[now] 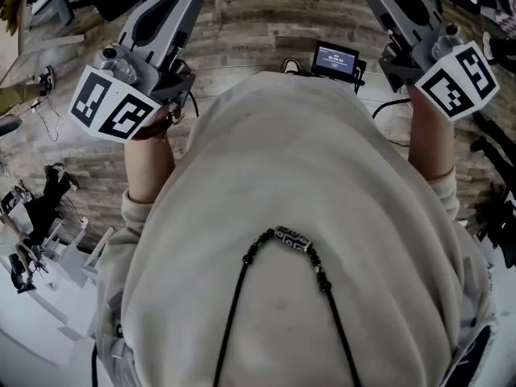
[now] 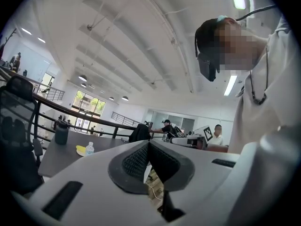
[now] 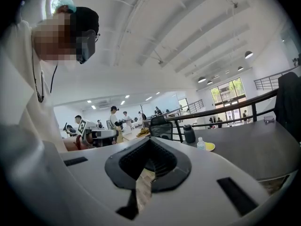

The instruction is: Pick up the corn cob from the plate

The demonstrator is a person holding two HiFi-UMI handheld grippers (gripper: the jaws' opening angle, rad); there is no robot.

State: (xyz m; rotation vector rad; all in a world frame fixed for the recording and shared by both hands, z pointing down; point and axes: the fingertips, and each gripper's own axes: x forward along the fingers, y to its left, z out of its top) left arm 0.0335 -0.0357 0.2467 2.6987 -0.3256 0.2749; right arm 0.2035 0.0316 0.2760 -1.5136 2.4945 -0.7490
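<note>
Far off on a dark table (image 2: pixel 56 159), a small yellow shape that may be the corn cob (image 2: pixel 80 149) lies on a pale plate (image 2: pixel 83 152). The right gripper view shows the same plate (image 3: pixel 210 147) as a yellow spot beside a water bottle (image 3: pixel 201 144). My left gripper (image 2: pixel 149 145) is shut and empty, held up at chest height. My right gripper (image 3: pixel 150 142) is likewise shut with nothing in it. Both are well away from the table. In the head view their marker cubes (image 1: pixel 113 107) (image 1: pixel 458 79) flank my cream sweater.
A dark flask (image 2: pixel 61 133) and a small water bottle (image 2: pixel 90 148) stand by the plate. A black office chair (image 2: pixel 16 126) is at the table's near left. A railing (image 3: pixel 221 109) runs behind the table. Several people sit or stand at desks in the background.
</note>
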